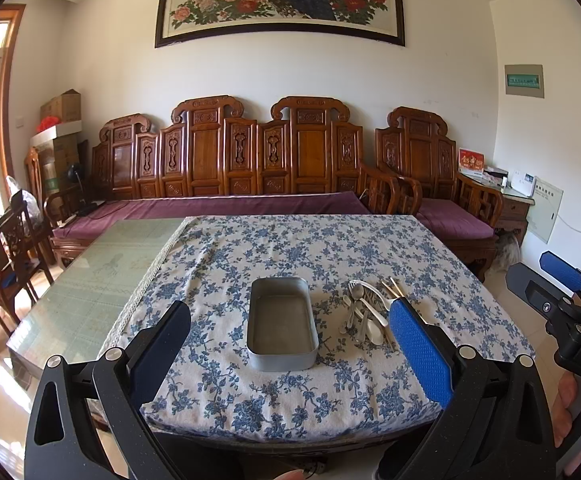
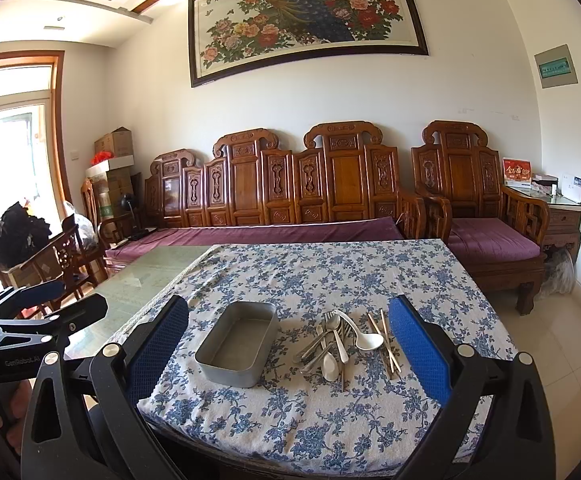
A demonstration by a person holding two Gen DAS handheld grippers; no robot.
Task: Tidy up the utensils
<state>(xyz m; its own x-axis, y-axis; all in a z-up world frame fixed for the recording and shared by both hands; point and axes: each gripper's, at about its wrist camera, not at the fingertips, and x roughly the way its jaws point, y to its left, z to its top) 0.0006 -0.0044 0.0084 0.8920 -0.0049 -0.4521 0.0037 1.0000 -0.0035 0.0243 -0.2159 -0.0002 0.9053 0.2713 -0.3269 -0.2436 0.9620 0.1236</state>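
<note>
An empty grey metal tray [image 1: 282,322] [image 2: 236,342] sits on the blue floral tablecloth [image 1: 290,256] [image 2: 330,272]. To its right lies a pile of utensils [image 1: 364,310] [image 2: 340,340]: metal spoons and forks, white plastic spoons [image 2: 368,340] and wooden chopsticks [image 2: 386,340] [image 1: 392,288]. My left gripper [image 1: 290,336] is open and empty, held above the table's near edge, facing the tray. My right gripper [image 2: 290,336] is open and empty, held in front of the tray and the pile. Each gripper shows at the edge of the other's view, the right [image 1: 562,300] and the left [image 2: 42,312].
The cloth covers the right part of a glass-topped table [image 1: 90,280] [image 2: 142,276]. A carved wooden sofa with purple cushions [image 1: 230,204] [image 2: 270,232] stands behind it, an armchair [image 2: 486,236] to the right. Wooden chairs and boxes [image 1: 14,248] stand at the left.
</note>
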